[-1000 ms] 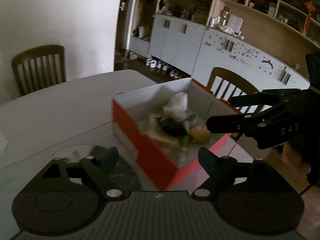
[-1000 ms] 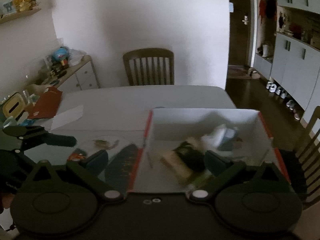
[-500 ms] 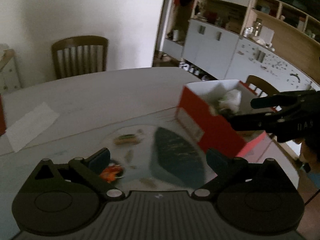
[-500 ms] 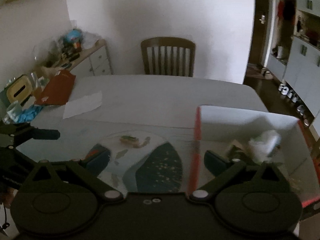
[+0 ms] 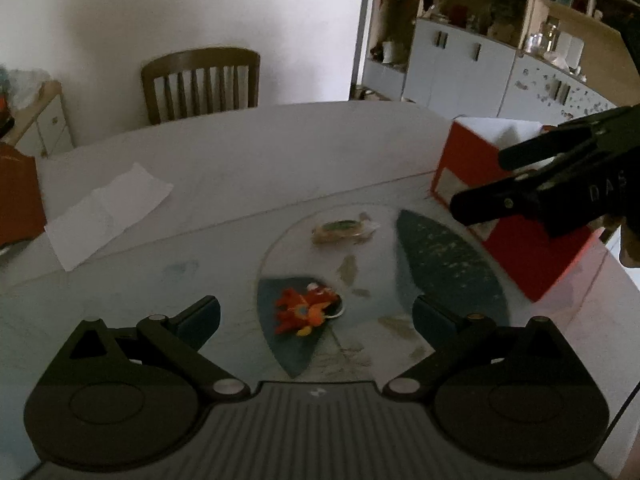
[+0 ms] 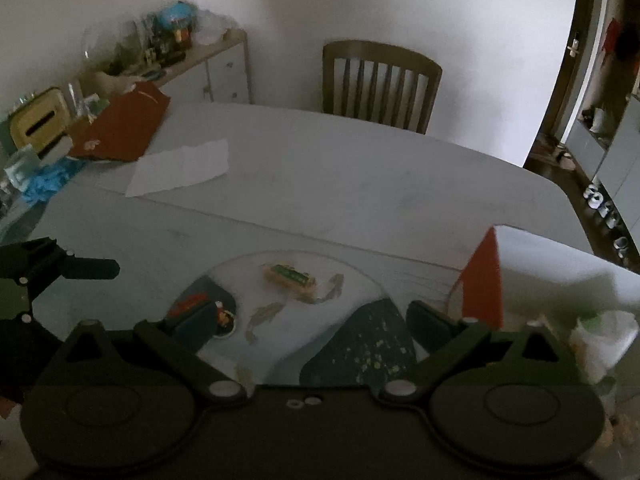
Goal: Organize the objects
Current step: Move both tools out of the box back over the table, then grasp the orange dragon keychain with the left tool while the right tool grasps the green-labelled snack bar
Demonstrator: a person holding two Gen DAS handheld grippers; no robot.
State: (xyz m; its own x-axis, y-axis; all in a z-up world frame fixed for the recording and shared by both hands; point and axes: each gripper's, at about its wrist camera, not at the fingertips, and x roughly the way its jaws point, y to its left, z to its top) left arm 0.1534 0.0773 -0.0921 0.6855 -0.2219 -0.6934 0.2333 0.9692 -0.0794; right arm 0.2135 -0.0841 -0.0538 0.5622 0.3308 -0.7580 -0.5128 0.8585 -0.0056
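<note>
A small orange-red toy [image 5: 306,310] lies on the glass table top, just ahead of my open, empty left gripper [image 5: 316,318]; the right wrist view shows it [image 6: 192,302] too. A wrapped snack with a green label [image 5: 342,230] [image 6: 290,276] lies a little farther out. The red box with white inside [image 5: 516,248] [image 6: 486,284] stands to the right and holds a white bag [image 6: 604,338] and other items. My right gripper [image 6: 308,322] is open and empty over the table; in the left wrist view its fingers [image 5: 500,200] hang in front of the box.
A white sheet of paper [image 5: 106,212] [image 6: 182,166] lies on the far left of the table. A red-brown folder [image 6: 124,128] and blue cloth [image 6: 48,178] sit at the left edge. A wooden chair [image 5: 200,82] stands behind the table. A cluttered sideboard [image 6: 192,64] stands by the wall.
Both grippers have swung left, away from above the box. The box has slid to the right of both views, and the toy and snack now lie ahead. Both stay open.
</note>
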